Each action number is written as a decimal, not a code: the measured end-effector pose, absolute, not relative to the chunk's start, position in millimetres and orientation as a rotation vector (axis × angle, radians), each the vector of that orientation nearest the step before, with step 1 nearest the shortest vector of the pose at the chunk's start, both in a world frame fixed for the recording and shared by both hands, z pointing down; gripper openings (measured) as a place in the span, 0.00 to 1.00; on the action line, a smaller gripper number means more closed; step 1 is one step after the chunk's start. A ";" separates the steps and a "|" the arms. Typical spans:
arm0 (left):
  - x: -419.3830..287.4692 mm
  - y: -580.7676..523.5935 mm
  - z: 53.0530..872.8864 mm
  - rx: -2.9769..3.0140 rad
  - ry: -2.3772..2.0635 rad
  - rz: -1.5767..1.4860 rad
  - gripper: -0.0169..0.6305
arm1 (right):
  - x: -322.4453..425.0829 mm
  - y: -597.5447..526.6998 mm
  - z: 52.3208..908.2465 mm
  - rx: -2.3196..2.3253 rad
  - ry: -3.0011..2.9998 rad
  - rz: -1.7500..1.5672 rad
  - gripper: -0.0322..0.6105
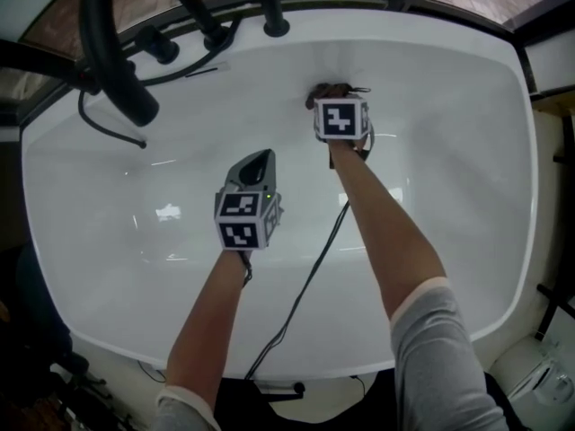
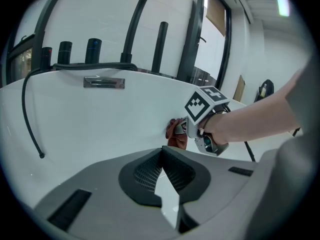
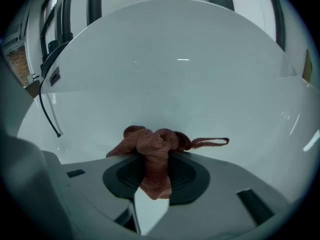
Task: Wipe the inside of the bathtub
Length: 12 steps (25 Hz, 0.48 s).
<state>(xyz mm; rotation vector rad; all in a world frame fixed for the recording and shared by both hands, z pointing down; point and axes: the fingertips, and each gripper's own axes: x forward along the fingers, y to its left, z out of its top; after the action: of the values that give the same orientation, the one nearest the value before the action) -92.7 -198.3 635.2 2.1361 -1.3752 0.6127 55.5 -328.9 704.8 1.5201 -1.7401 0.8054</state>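
**A:** Head view first: where is the rag?

**B:** The bunched reddish-brown woven cloth (image 1: 321, 92) is at the tip of the right gripper (image 1: 329, 101), up against the far wall of the glossy white bathtub (image 1: 449, 151), below the black tap pillars (image 1: 269, 7). The left gripper (image 1: 260, 159) hangs nearer the person, over the basin floor.

**A:** And the left gripper view?

**B:** The left gripper (image 2: 161, 153) has its ribbed jaws pressed together on nothing. The cloth (image 2: 176, 135) lies ahead and to its right, seemingly touching the smooth wall.

**A:** Right gripper view?

**B:** The right gripper (image 3: 155, 158) pinches the cloth (image 3: 154, 146). The bunch spreads crosswise over the jaw tips, with a thin loop trailing right. The curved wall is straight ahead, so I judge the wipe belongs to the right hand
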 end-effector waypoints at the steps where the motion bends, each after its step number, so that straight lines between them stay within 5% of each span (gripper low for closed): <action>1: -91.4 -199.0 632.2 2.139 -1.374 0.612 0.04 | 46.6 -328.9 701.7 1.506 -1.751 0.813 0.24; 6: -87.6 -204.4 620.8 2.135 -1.379 0.601 0.04 | 0.5 -332.0 684.4 1.400 -1.839 0.769 0.24; 12: -79.8 -208.0 604.0 2.137 -1.371 0.598 0.04 | 41.5 -341.3 669.2 1.470 -1.788 0.784 0.24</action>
<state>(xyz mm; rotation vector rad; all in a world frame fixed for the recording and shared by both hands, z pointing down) -79.8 -208.0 604.0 2.1372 -1.3707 0.5984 41.5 -341.3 669.2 1.4700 -1.7882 0.7837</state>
